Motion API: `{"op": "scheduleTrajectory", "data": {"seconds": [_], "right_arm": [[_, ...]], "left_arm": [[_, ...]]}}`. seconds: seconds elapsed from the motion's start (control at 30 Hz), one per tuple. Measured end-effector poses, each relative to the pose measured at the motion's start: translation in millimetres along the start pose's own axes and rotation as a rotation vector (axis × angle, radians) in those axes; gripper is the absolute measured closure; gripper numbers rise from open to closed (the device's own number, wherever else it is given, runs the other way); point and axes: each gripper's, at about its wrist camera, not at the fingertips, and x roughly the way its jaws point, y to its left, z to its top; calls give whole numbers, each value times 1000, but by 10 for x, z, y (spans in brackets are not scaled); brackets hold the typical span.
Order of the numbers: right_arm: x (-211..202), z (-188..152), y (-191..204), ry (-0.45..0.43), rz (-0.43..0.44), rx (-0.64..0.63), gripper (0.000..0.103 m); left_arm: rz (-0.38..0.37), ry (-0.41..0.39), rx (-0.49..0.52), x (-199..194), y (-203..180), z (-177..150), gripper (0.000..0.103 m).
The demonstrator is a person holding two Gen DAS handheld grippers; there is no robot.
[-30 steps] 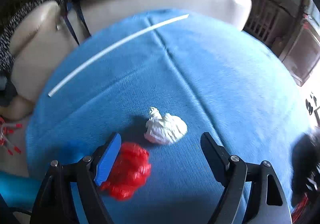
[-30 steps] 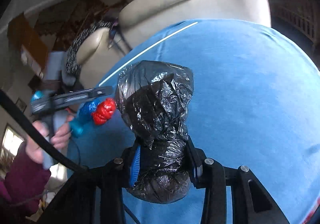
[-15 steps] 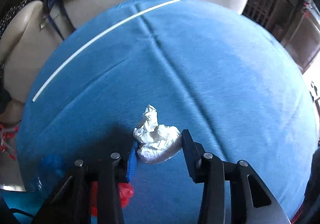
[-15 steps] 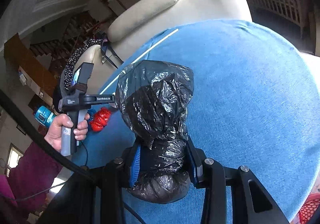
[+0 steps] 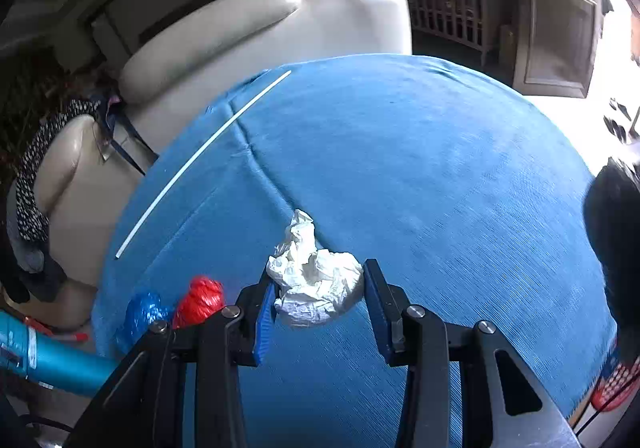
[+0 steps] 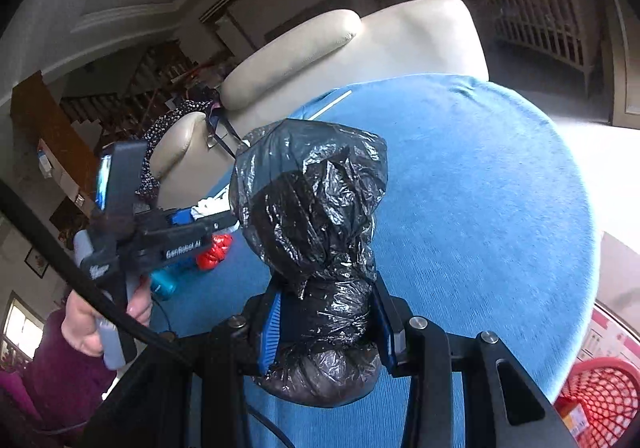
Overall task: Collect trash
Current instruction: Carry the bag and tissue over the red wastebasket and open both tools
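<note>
We hold the crumpled white paper [image 5: 316, 284] pinched in our left gripper [image 5: 318, 298], lifted just above the blue worktop [image 5: 440, 168], while our right gripper [image 6: 326, 322] clamps the black trash bag [image 6: 312, 208]. The bag's mouth looks bunched shut, so the paper could miss it and drop; the light wad might also slip from the jaws.

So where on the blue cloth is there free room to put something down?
The widest bare patch of the blue cloth runs from the white stick across to the far right edge. It is crowded near the left corner, where the red wad and blue wad lie beside the left gripper holding the paper ball.
</note>
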Motion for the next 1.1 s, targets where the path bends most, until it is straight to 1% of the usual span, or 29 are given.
{"op": "scheduleTrajectory", "data": {"seconds": [0.13,0.27,0.43,0.53,0.7,0.87,1.1], "right_arm": [[-199,-132,31,-4,-20,-11,61],[-361,-236,-2,-3,-44,-14,61],[-568,-404,-172,1,-84,6,61],[-698,-510,-306,2,-100,32,61],[-878,-656,-527,-3,-125,74,61],[-1043,-763,-748,-14,-149,110,61],[-1138,-764,-885,-29,-167,140,61]], "left_arm": [[8,-10,45,-99,-190,-109,60],[-14,-4,92,-125,-403,-217,60],[-51,1,157,-153,-739,-302,60],[-69,-3,193,-188,-933,-313,60],[-76,-23,252,-249,-1220,-299,60],[-74,-26,276,-279,-1379,-261,60],[-79,-33,304,-313,-1549,-218,60]]}}
